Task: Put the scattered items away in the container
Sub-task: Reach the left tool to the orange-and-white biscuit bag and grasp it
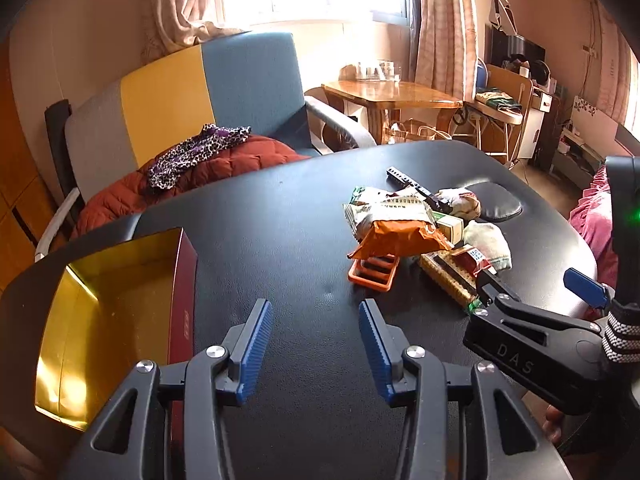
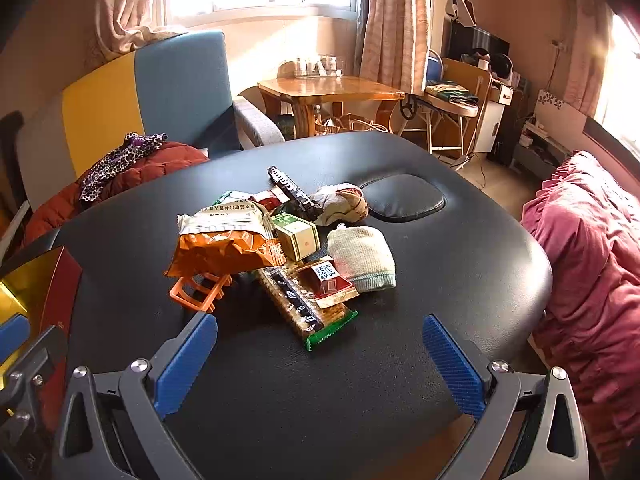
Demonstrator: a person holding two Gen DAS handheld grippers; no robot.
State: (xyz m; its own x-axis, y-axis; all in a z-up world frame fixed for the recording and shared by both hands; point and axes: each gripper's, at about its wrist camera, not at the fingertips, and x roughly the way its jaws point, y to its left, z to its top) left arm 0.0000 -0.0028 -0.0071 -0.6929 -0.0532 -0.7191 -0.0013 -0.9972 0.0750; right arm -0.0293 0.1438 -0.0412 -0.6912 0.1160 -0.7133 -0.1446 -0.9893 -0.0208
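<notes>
Hovering spread and empty, both claws: right claw (image 2: 320, 354) near the biscuit pack (image 2: 306, 308), left claw (image 1: 316, 338) beside the box (image 1: 120, 280).

Both claws are matte black plastic with slotted linkage arms, silver round screws at the pivots and ribbed blue pads on the fingers. The left claw (image 1: 316, 344) shows this close up. The right claw (image 2: 320, 364) bears pale "DAS" lettering and a green light on its handle.

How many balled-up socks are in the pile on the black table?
2. A pale sock bundle lies at the pile's right edge beside the red snack packet. A patterned sock bundle sits farther back, by the black comb. Others may be hidden under the packets.
</notes>
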